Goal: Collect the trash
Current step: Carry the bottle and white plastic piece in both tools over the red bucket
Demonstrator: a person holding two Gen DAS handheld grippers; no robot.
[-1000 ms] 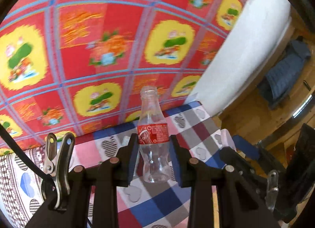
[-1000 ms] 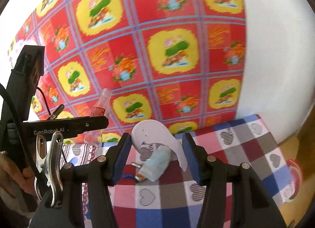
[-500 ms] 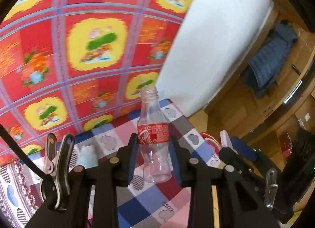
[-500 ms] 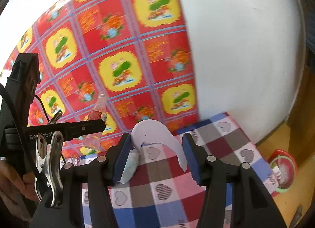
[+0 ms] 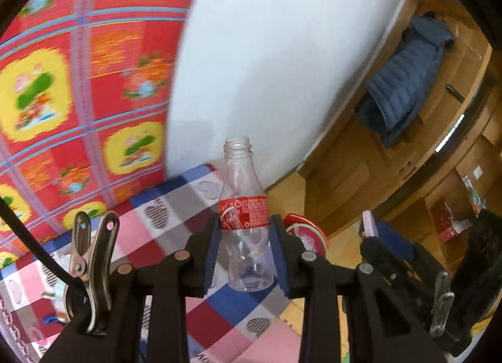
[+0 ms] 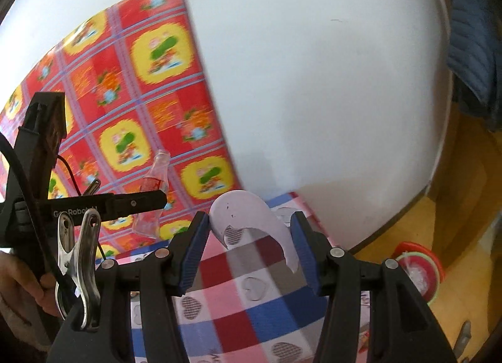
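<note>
Between blue ribbed pads [image 5: 209, 256], clear waisted plastic bottle [image 5: 245, 231], red label

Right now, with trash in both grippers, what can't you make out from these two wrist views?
- Red bin, left wrist view: mostly behind the left gripper and its bottle.
- Same bin, right wrist view: partly behind the right gripper; contents too blurred to name.
- White curved scrap: what it is stays unclear.
- Patterned wall cloth: motion-blurred.
</note>
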